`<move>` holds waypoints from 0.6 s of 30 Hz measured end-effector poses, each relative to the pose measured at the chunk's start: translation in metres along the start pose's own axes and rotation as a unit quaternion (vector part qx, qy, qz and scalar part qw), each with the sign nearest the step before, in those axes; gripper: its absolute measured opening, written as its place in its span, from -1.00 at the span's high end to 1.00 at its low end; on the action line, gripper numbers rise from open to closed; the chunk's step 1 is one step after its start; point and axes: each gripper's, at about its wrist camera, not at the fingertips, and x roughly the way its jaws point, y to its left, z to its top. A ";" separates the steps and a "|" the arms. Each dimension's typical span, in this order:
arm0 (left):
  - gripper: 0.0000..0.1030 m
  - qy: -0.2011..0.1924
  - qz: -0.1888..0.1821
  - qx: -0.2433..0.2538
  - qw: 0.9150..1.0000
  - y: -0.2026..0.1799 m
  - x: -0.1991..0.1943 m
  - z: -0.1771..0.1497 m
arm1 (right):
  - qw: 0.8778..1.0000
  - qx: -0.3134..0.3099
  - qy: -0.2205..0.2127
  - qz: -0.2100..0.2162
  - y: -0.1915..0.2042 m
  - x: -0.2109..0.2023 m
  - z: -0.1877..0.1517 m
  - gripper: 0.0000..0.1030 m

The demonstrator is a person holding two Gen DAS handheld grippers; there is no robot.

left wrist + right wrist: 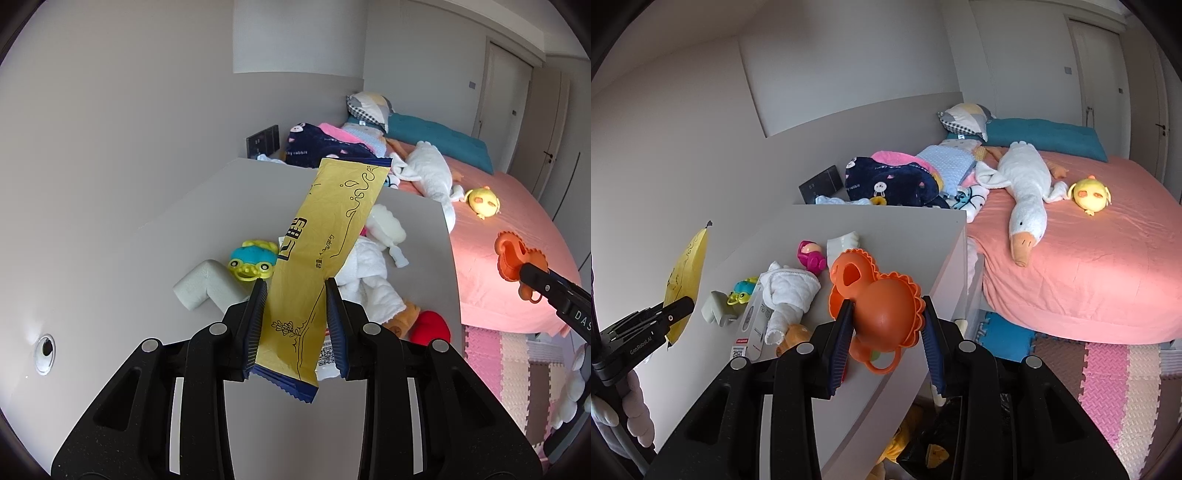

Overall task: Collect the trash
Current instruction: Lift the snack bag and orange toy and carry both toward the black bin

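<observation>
Bedroom, grey table (905,225) beside a bed (1108,266) with a pink sheet, foam mats on the floor. Left claw (295,291) clamped narrow on a yellow snack wrapper (325,236), held up above the table; the wrapper sticks out forward past the fingertips, dark blue crimped ends. In the right wrist view the same wrapper (685,280) shows at far left in the left claw (679,306).

On the table, left to right: grey foam corner piece (201,286), blue-green frog toy (253,260), white rolled cloth (786,291), pink toy (811,255).

Right claw (886,310) closed partway on an orange plastic toy (882,302), scalloped edge, pads pressing both its sides, lifted over the table's right edge. Left wrist view shows that toy (517,260) at right in the right claw (526,275).

On the bed: white goose plush (1027,192), yellow chick plush (1089,194), teal pillow (1045,136).
</observation>
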 end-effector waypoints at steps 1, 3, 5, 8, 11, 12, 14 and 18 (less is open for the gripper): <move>0.39 0.000 -0.001 0.001 1.000 -0.003 0.000 0.000 | 1.000 0.000 -0.001 -0.001 -0.002 -0.002 -0.001 0.27; 0.39 0.002 -0.006 0.001 1.000 -0.007 0.000 0.000 | 1.000 -0.001 -0.002 -0.004 -0.005 -0.006 -0.001 0.27; 0.39 0.003 -0.010 0.000 1.000 -0.010 0.000 -0.001 | 1.000 -0.001 -0.003 -0.006 -0.010 -0.011 -0.001 0.27; 0.39 0.005 -0.017 0.001 1.000 -0.019 -0.001 -0.002 | 1.000 0.001 -0.007 -0.009 -0.017 -0.018 -0.001 0.27; 0.39 0.009 -0.023 0.006 1.000 -0.031 0.000 -0.002 | 1.000 0.004 -0.008 -0.012 -0.025 -0.024 -0.002 0.27; 0.39 0.011 -0.027 0.007 1.000 -0.035 0.000 -0.002 | 1.000 0.005 -0.008 -0.012 -0.028 -0.027 -0.002 0.27; 0.39 0.012 -0.032 0.010 0.999 -0.043 -0.003 -0.004 | 1.000 0.007 -0.009 -0.013 -0.034 -0.032 -0.003 0.27; 0.39 0.011 -0.042 0.022 0.999 -0.062 -0.007 -0.004 | 1.000 0.010 -0.013 -0.014 -0.045 -0.041 -0.005 0.27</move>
